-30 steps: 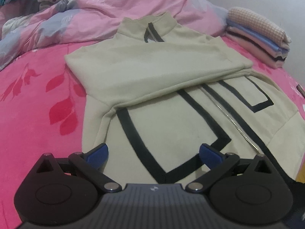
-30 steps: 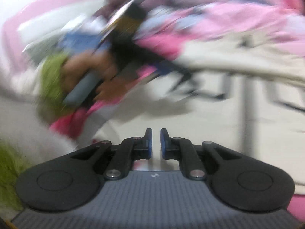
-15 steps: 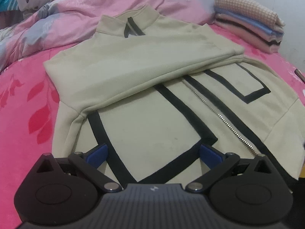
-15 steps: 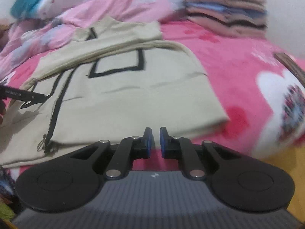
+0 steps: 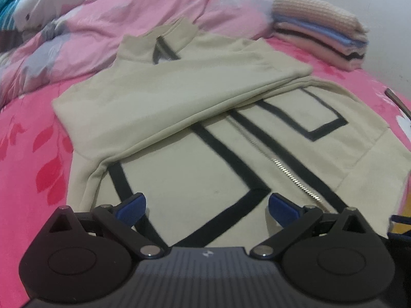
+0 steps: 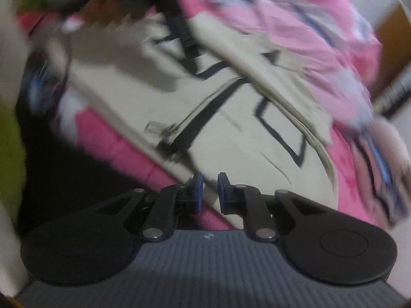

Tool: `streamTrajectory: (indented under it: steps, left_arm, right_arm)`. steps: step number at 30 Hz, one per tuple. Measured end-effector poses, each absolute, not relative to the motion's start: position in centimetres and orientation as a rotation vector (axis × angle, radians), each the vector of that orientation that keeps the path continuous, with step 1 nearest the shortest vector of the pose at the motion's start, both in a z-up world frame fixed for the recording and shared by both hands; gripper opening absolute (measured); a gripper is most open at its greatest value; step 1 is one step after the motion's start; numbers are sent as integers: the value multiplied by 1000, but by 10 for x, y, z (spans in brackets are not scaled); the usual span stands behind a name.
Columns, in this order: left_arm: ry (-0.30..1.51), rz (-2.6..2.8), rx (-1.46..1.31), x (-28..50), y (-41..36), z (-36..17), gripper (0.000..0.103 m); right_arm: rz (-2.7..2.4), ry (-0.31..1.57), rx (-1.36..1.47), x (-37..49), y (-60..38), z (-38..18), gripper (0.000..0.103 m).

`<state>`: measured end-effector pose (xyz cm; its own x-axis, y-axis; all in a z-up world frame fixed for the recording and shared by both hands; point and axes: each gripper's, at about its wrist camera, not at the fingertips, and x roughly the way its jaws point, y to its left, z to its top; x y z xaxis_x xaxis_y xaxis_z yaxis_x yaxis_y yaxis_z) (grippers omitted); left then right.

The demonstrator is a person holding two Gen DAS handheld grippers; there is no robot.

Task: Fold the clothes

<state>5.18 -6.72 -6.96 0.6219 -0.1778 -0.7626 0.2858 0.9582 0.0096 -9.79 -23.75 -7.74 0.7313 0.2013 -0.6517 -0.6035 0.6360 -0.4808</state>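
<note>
A beige jacket [image 5: 195, 118] with black stripes and a metal zipper [image 5: 280, 164] lies front-up on a bed covered by a pink sheet [image 5: 28, 159]. Its sleeves are folded across the chest, forming a broad beige band just below the collar [image 5: 174, 38]. The zipper runs from under that band down toward the hem of the jacket.

The left gripper [image 5: 206, 206] hovers over the jacket's hem, its jaws spread wide with nothing between them. Its blue fingertips [image 5: 131, 205] sit above a black stripe that angles across the lower front of the jacket. Whether they touch the cloth cannot be told.

Beyond the jacket's collar a rumpled pink quilt [image 5: 108, 20] is heaped against the head of the bed. To the right of the collar, clear of the jacket, stands a stack of folded clothes [image 5: 321, 33] in pink, blue and cream layers.

The right wrist view is blurred. The right gripper [image 6: 208, 192] is at the jacket's hem edge, near the bottom end of the zipper, with the pink sheet showing beside it. Its jaws are nearly together, only a narrow gap left, and nothing is seen gripped between them. At the far end of the jacket in this view, the person's hand [image 6: 102, 7] appears as a blur above the left gripper's dark frame.
</note>
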Motion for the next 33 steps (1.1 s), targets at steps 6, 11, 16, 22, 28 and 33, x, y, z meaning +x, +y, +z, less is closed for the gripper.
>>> streamTrajectory:
  steps: [6,11,16,22,28,33]
  left_arm:
    - [866,-339,149,45,-84,-73,102]
    - [836,-393,176,38,-99,-71,102]
    - [813,-435,199,34,-112,-69,102]
    - [805,-472,224,33,-127,-71,102]
    - [819,-502,235,33,-137,-78,102]
    - [853,-521,225,38,-138,-83,103]
  right_arm:
    - [593,560,-962,-97,-219,-85,13]
    - [630,516,-1031,-96,-212,-89,3]
    - [676,481,-1141,-106,-212,-89,1]
    - [710,474,-1156,-107,-217,-81,0]
    - [684,512,-1104,-105,-230,-81,0]
    - [549,565,-946,-101,-255,-74,3]
